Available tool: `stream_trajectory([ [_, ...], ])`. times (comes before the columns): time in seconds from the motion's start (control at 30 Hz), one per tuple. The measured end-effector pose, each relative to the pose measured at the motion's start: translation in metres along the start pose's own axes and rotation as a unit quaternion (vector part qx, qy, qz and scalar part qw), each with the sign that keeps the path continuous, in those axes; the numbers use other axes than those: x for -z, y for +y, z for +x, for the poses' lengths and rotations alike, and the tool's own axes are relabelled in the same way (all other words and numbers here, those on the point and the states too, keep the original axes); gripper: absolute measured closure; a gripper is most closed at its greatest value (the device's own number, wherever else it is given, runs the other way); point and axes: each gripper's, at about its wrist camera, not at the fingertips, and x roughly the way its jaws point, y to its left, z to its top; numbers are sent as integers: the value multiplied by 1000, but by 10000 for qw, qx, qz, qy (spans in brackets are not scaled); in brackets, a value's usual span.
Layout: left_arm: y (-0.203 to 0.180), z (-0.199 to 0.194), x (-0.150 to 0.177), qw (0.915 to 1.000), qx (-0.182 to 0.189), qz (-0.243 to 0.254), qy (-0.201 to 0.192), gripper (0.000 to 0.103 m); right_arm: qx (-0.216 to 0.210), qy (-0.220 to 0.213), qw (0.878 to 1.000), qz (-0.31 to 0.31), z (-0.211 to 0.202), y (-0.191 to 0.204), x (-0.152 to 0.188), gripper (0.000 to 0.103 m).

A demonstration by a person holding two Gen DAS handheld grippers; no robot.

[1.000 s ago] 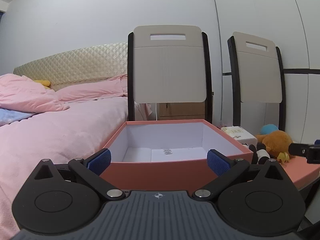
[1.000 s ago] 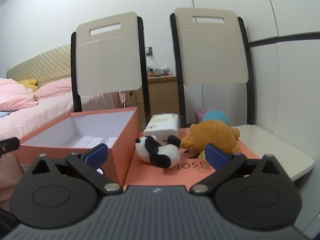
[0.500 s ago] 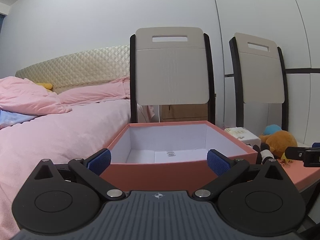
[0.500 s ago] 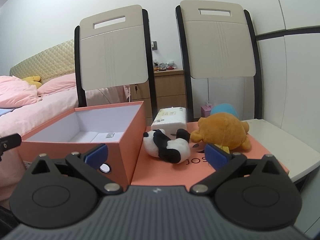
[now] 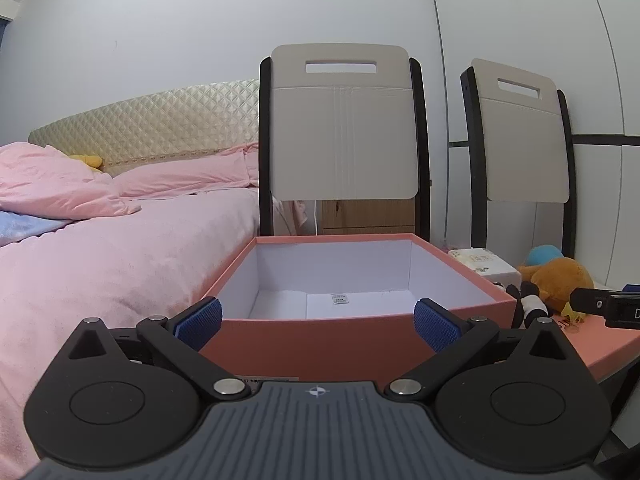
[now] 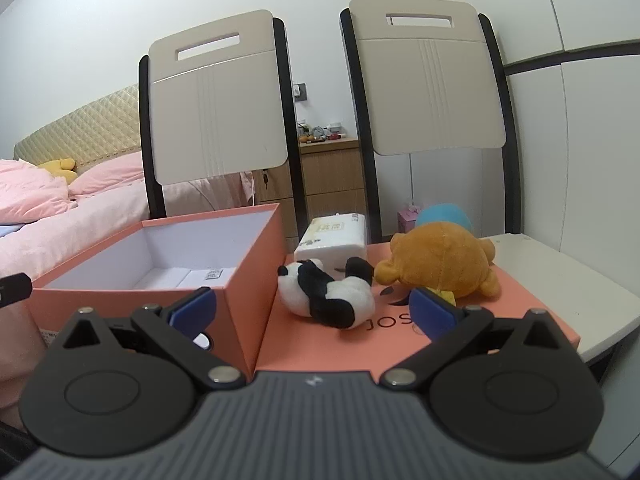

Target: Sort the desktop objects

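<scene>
An open salmon-pink box (image 5: 360,344) (image 6: 244,280) with a white inside stands in front of me; only a small label lies on its floor. To its right, on the flat pink lid (image 6: 516,312), lie a black-and-white panda plush (image 6: 328,294) (image 5: 528,304), an orange plush (image 6: 440,260) (image 5: 560,278) with a blue one (image 6: 446,214) behind it, and a white tissue pack (image 6: 334,236) (image 5: 484,264). My left gripper (image 5: 318,322) is open, facing the box's near wall. Open too, my right gripper (image 6: 312,310) hangs just short of the panda.
Two beige chair backs (image 6: 218,104) (image 6: 428,76) stand behind the box and lid. A bed with pink bedding (image 5: 100,260) fills the left side. The lid rests on a white table (image 6: 580,288). A wooden nightstand (image 6: 328,176) is behind the chairs.
Both grippers have risen and tilted down a little, so more of the box's inside and the lid shows. The right one has come nearer the panda. No object has moved.
</scene>
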Motion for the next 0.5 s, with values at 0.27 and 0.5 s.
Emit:
stream_trajectory([
  [0.27, 3, 1, 0, 9996, 253, -46, 122, 0, 83, 92, 9998, 173, 9, -7, 1, 0],
  [0.5, 7, 2, -2, 9989, 357, -221, 196, 0, -25, 62, 9982, 591, 1, -22, -5, 0],
])
